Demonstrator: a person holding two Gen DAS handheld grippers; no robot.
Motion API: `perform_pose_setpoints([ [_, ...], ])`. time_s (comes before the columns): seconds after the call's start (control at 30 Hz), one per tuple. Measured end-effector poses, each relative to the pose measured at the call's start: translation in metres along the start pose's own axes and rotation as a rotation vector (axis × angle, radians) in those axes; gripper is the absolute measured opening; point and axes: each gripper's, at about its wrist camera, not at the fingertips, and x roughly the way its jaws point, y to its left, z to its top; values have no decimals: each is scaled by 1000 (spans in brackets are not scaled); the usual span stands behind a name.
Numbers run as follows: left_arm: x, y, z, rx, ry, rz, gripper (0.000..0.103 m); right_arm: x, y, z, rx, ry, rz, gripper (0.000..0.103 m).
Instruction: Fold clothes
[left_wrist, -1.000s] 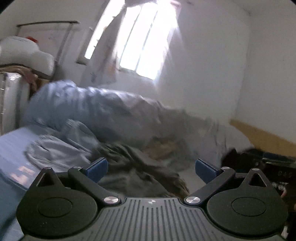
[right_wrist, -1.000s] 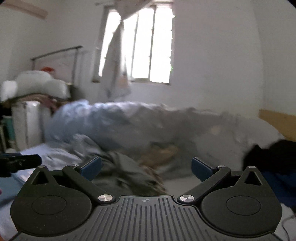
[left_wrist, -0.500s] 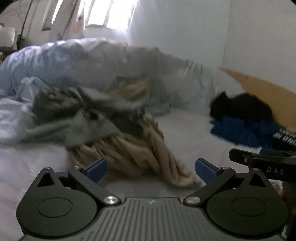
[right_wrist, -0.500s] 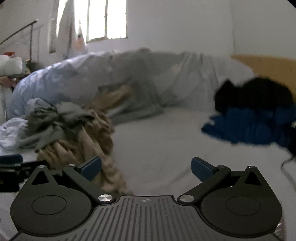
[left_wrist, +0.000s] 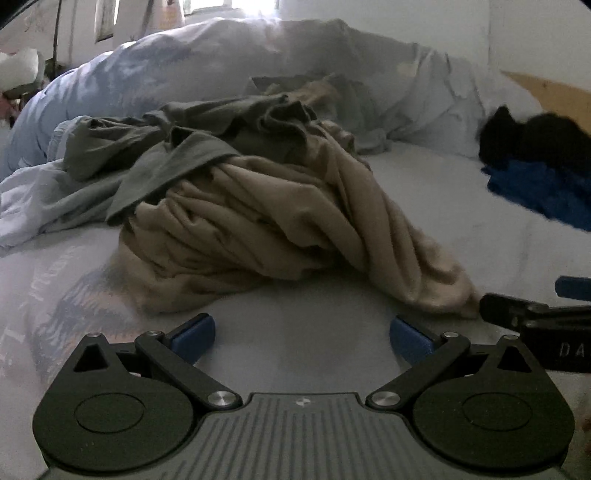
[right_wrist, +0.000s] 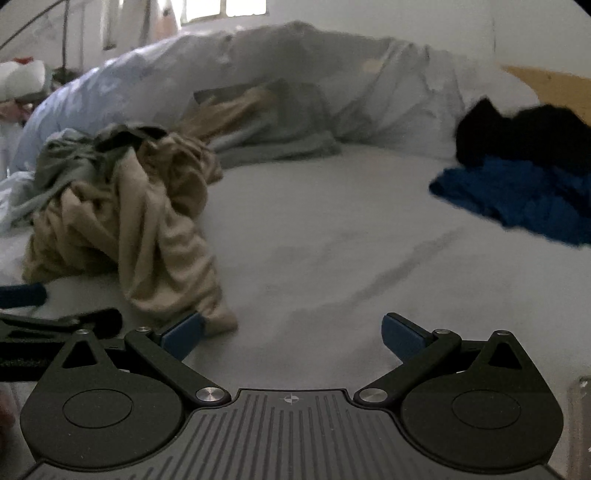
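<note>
a pale blue duvet (left_wrist: 155, 74) is seen bunched along the far left of the bed sheet (left_wrist: 443, 206), with a grey-green garment (left_wrist: 192, 147) draped over the top of a crumpled beige garment (left_wrist: 280, 218) near the middle of the mattress. the left gripper (left_wrist: 302, 334) is held low over bare sheet just in front of the beige heap, its blue-tipped jaws spread wide and nothing gripped between them. the right gripper (right_wrist: 291, 332) is shown beside it, likewise spread wide and empty; its left fingertip (right_wrist: 183, 332) is pictured just beside the trailing corner of the beige garment, though contact cannot be confirmed. further right, a blue garment (right_wrist: 517, 199) is seen lying well apart from the heap, with a black garment (right_wrist: 517, 133) piled behind it near a wooden headboard (right_wrist: 554, 85).
</note>
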Motion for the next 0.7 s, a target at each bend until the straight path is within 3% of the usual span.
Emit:
perform_pose_setpoints([
  [0.4, 7, -4, 4, -3, 2, 8, 103, 11, 3, -7, 7, -5, 13, 103],
  [0.7, 2, 14, -3, 14, -1, -21, 103, 6, -9, -6, 7, -3, 20, 103],
])
